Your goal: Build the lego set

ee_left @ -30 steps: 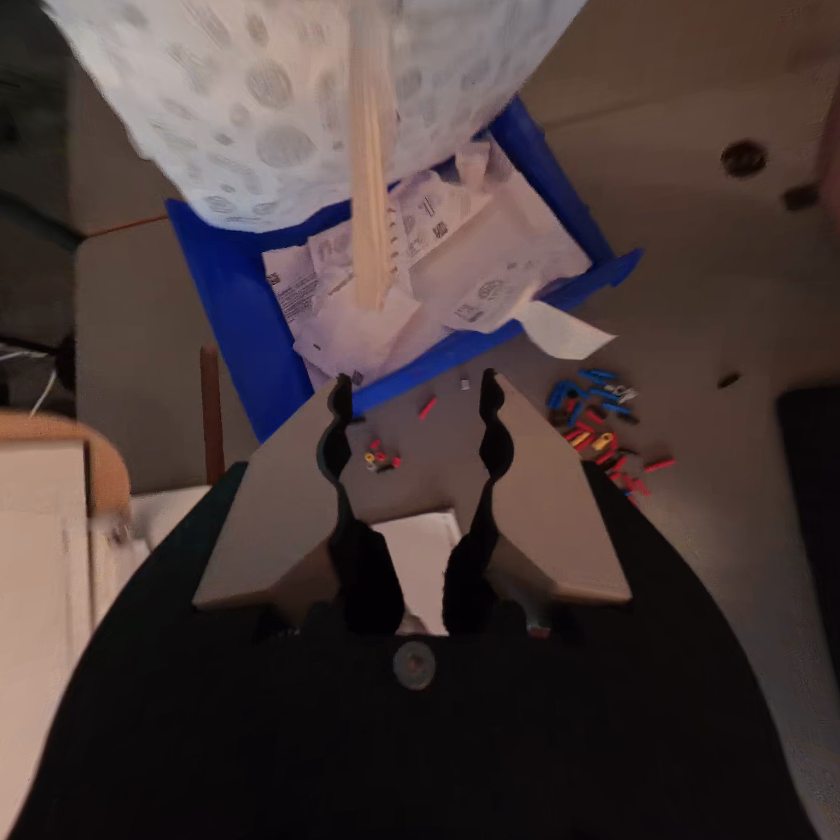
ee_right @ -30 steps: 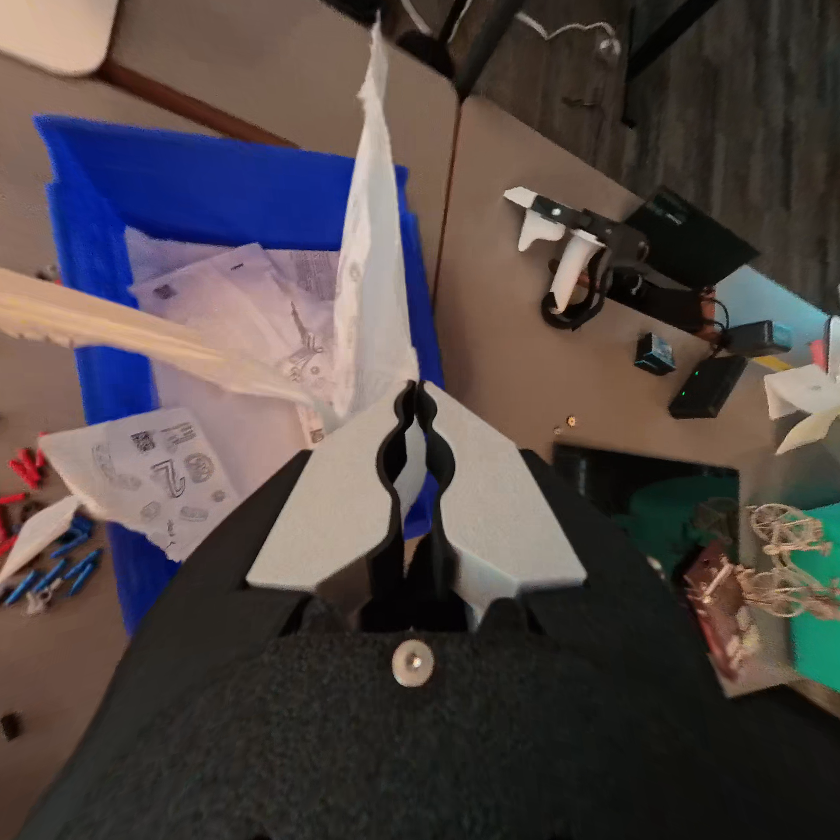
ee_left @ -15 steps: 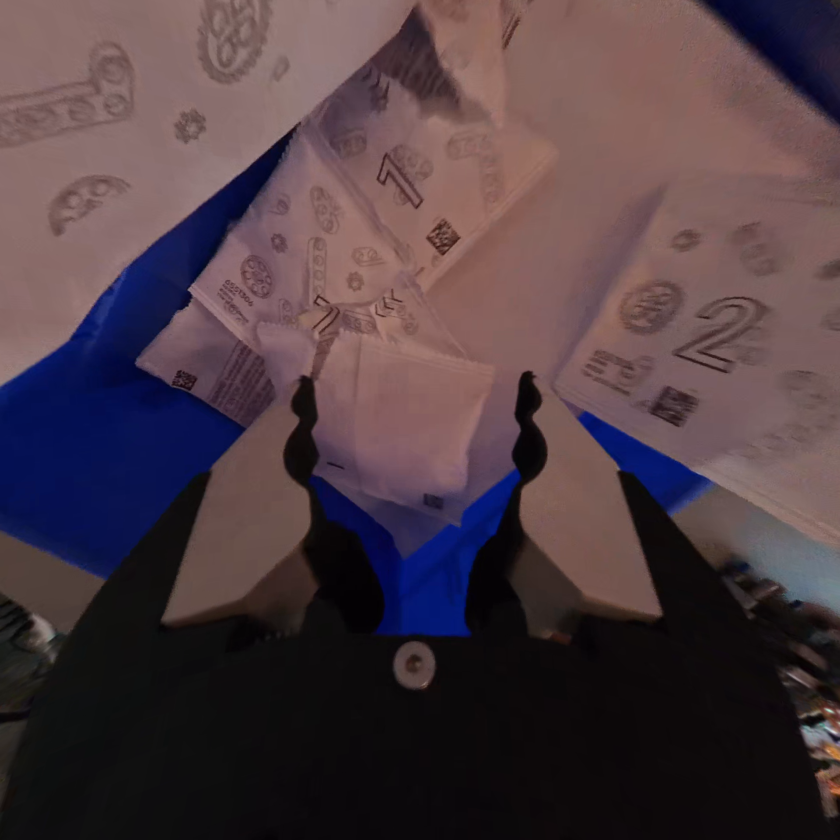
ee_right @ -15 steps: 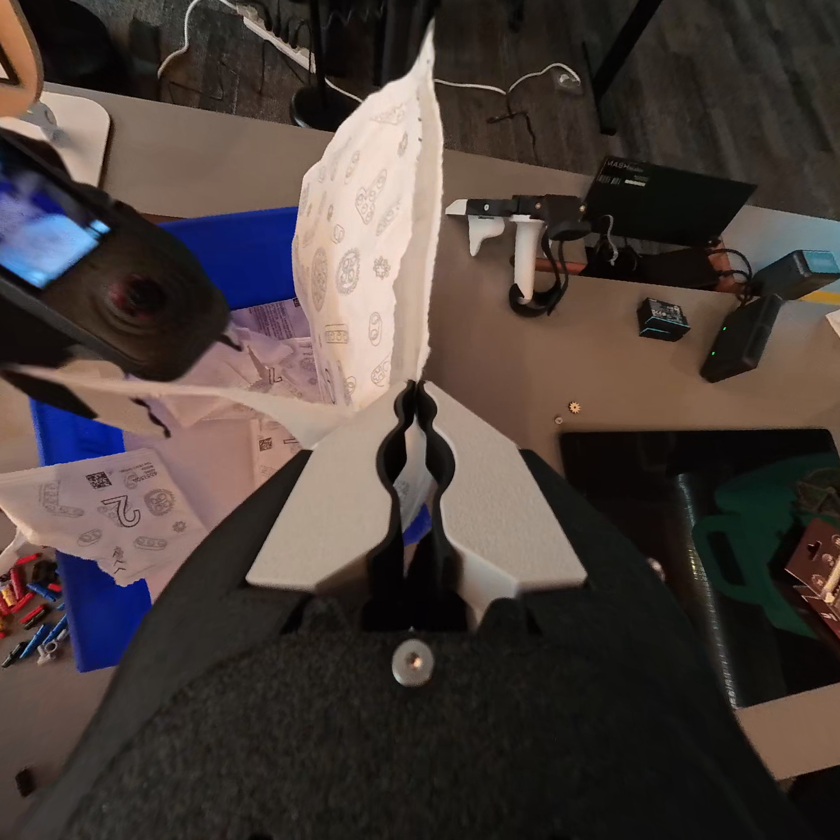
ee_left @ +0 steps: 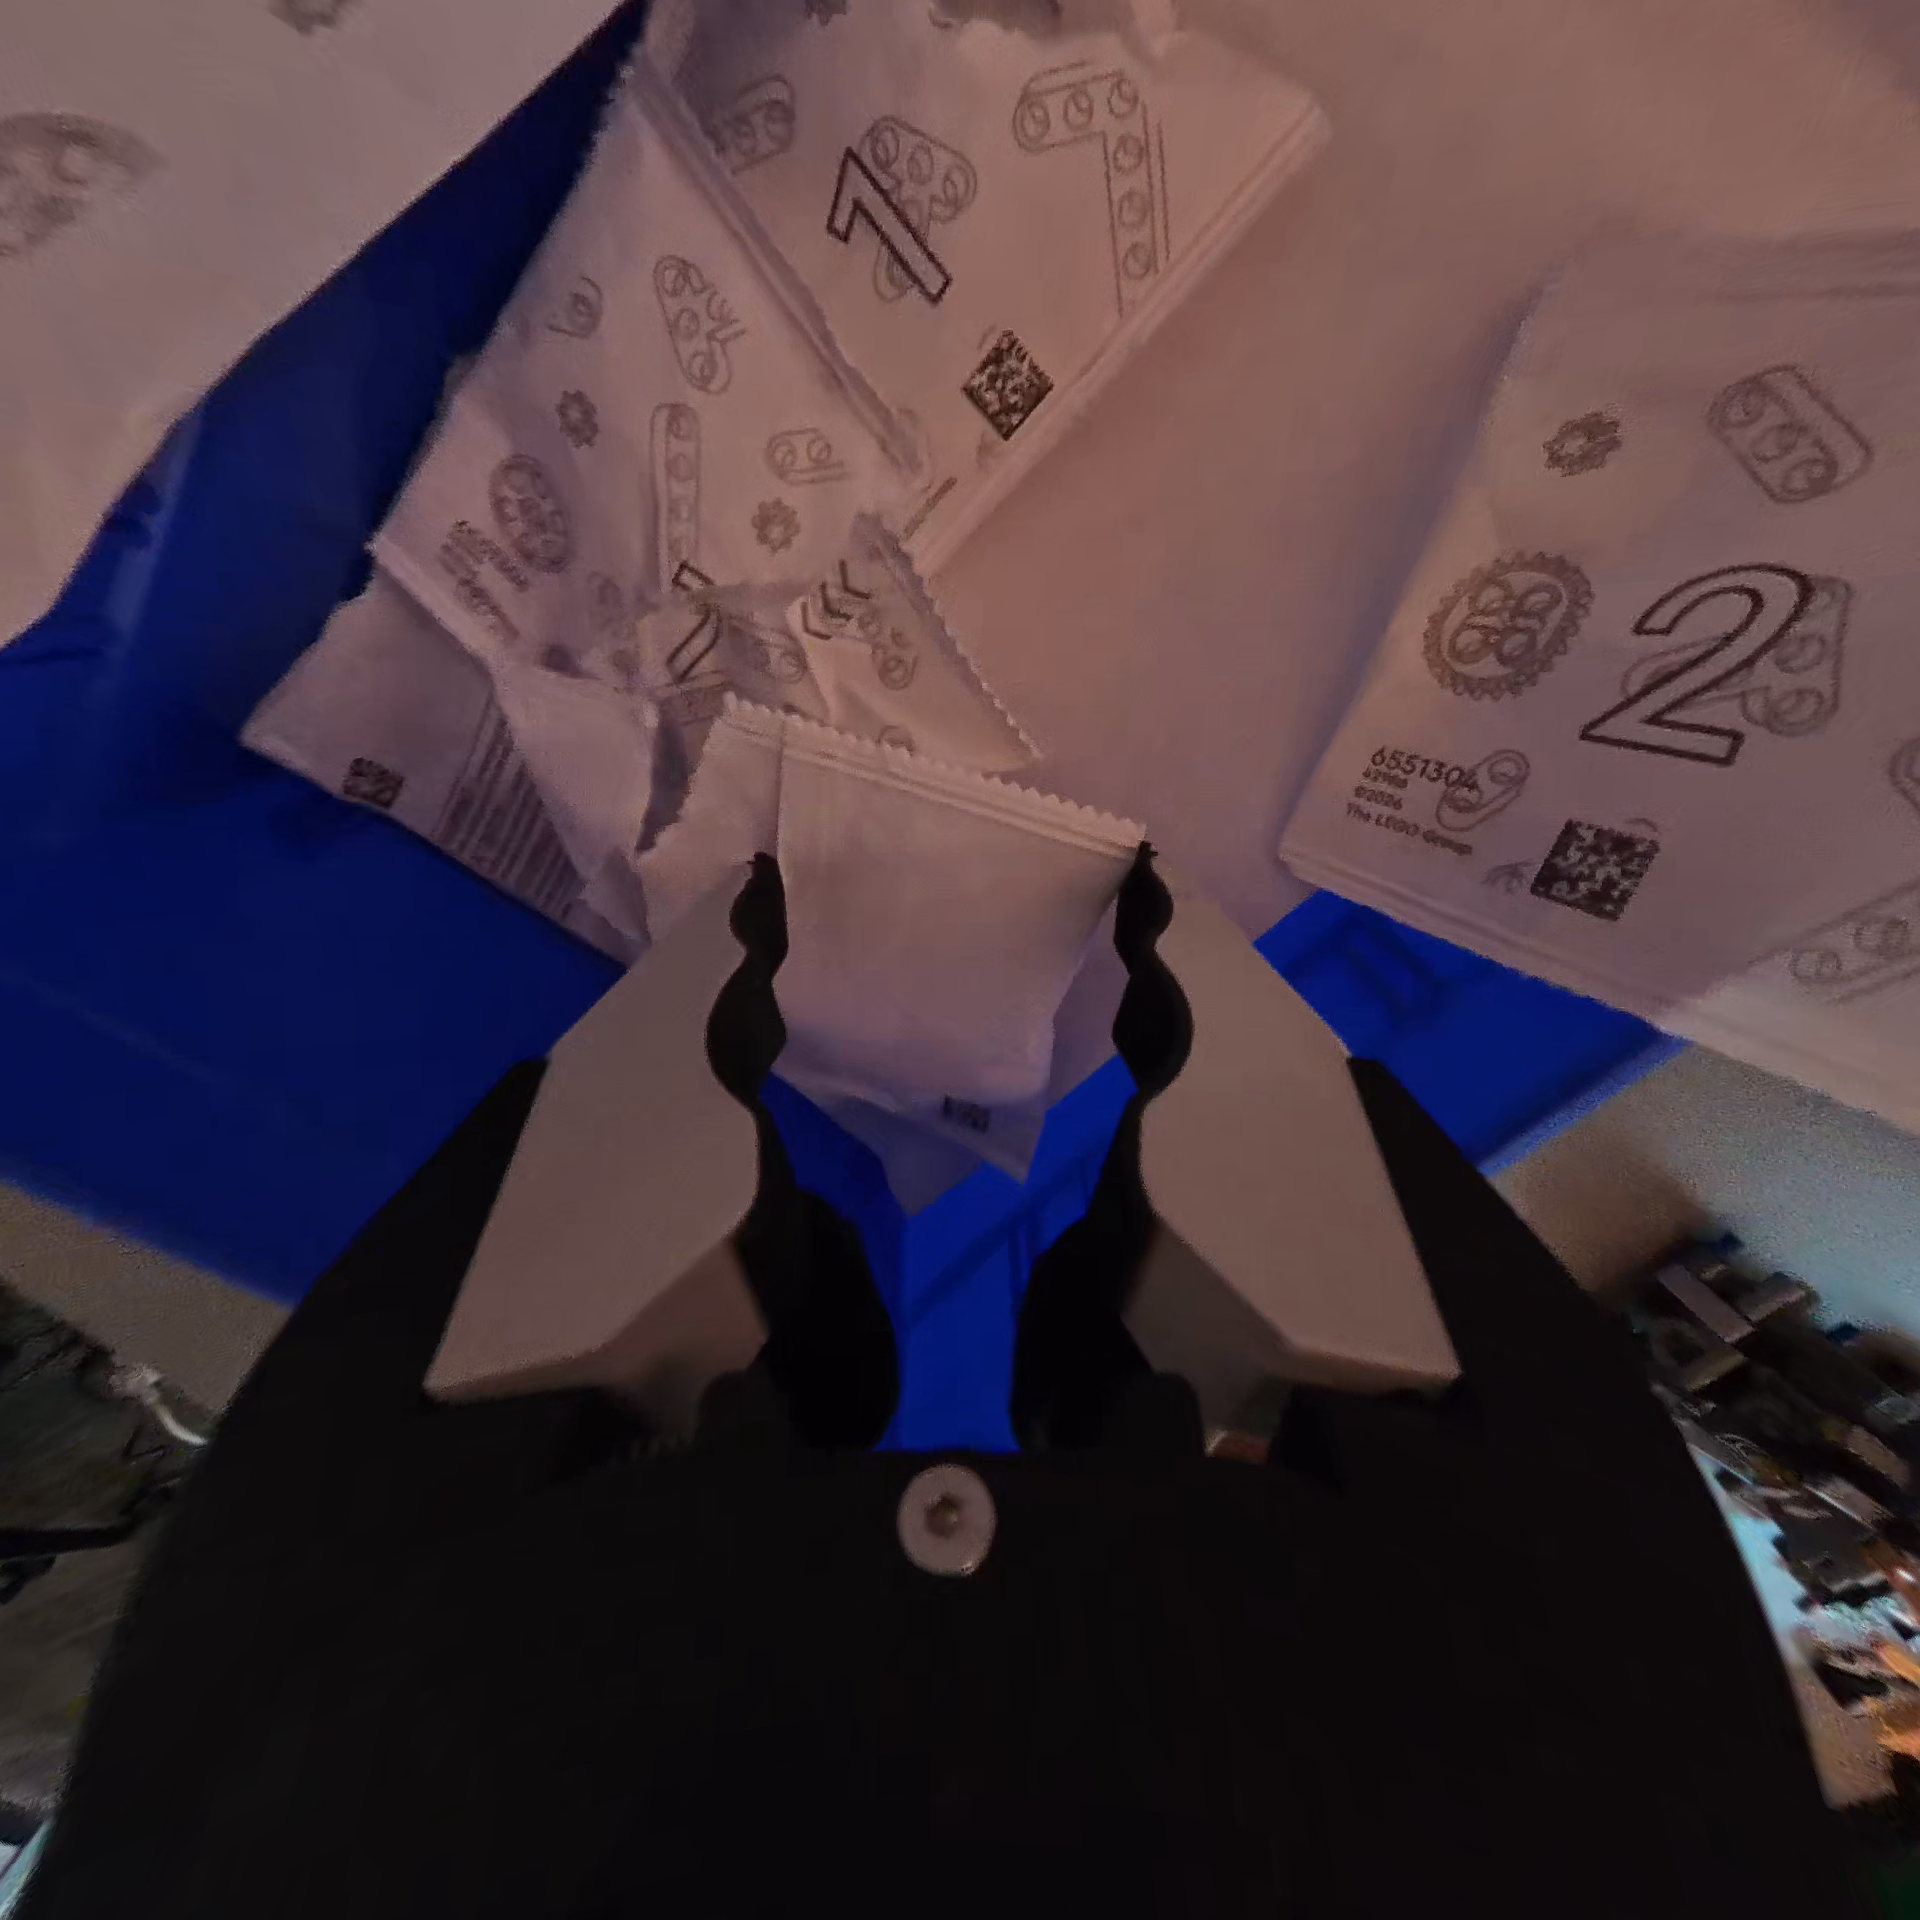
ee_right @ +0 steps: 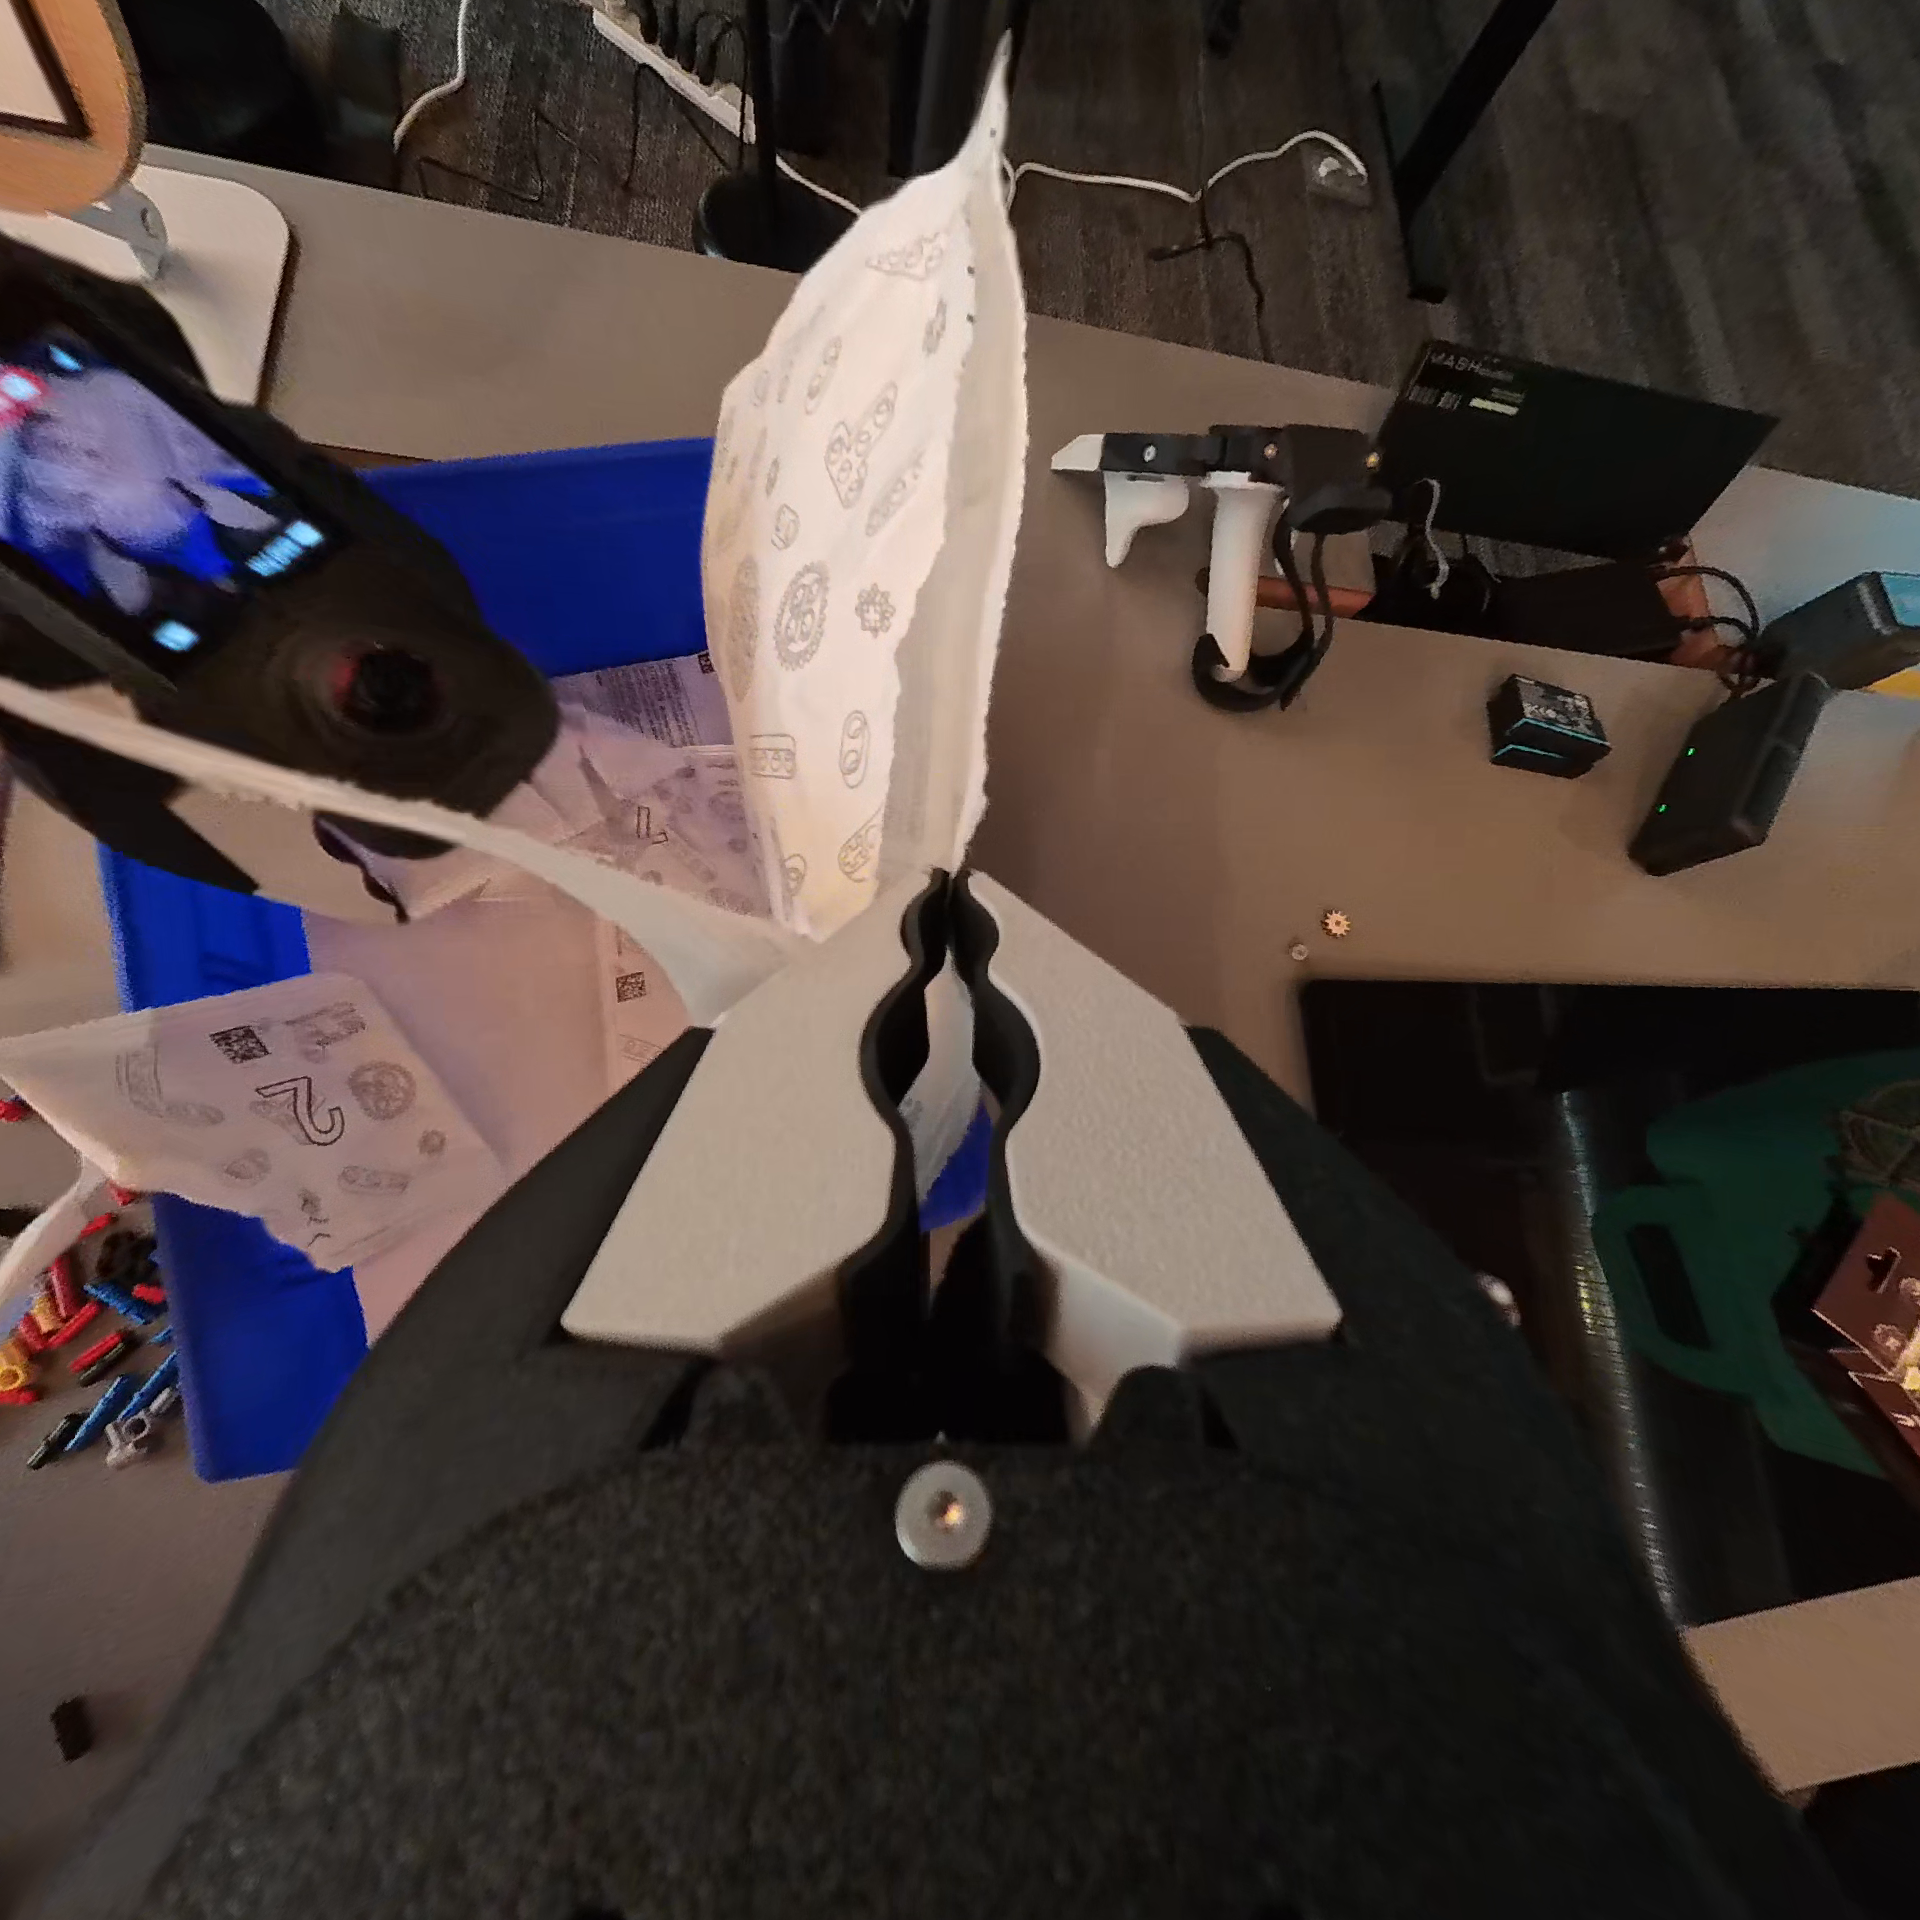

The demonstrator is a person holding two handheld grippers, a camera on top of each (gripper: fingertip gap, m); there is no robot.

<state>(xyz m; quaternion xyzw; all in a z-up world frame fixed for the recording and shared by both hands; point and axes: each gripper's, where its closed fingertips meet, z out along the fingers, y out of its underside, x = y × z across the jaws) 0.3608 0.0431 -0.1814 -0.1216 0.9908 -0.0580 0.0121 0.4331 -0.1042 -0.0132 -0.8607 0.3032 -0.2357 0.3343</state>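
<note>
A white paper bag (ee_right: pixel 862 623) with gear and brick drawings is pinched at its bottom edge by the right gripper (ee_right: pixel 951 883). The 2 fingers are pressed together on the paper, and the bag stands up tall above them, over the far side of the blue bin (ee_right: pixel 561 540).

More white paper bags are piled in the blue bin. A small plain bag (ee_left: pixel 935 935) with a zigzag top edge is seen between the 2 fingers of the left gripper (ee_left: pixel 951 862). These fingers are spread wide apart, 1 on each side of the small bag. Whether the bag is touched by them cannot be told. A bag with a big number drawn on it (ee_left: pixel 1621 644) hangs over the right edge of the bin. Other printed bags (ee_left: pixel 831 343) are stacked behind the small one.

In the right wrist view, the left gripper (ee_right: pixel 343 831) is seen low over the bin, with its camera on top. Small red and blue lego pieces (ee_right: pixel 83 1340) are scattered on the grey table (ee_right: pixel 1122 790), just beside the bin. A tiny tan gear (ee_right: pixel 1336 922) is seen on the table, well apart from the bin. A spare white and black gripper (ee_right: pixel 1226 520) and black boxes (ee_right: pixel 1725 769) are set farther back.
</note>
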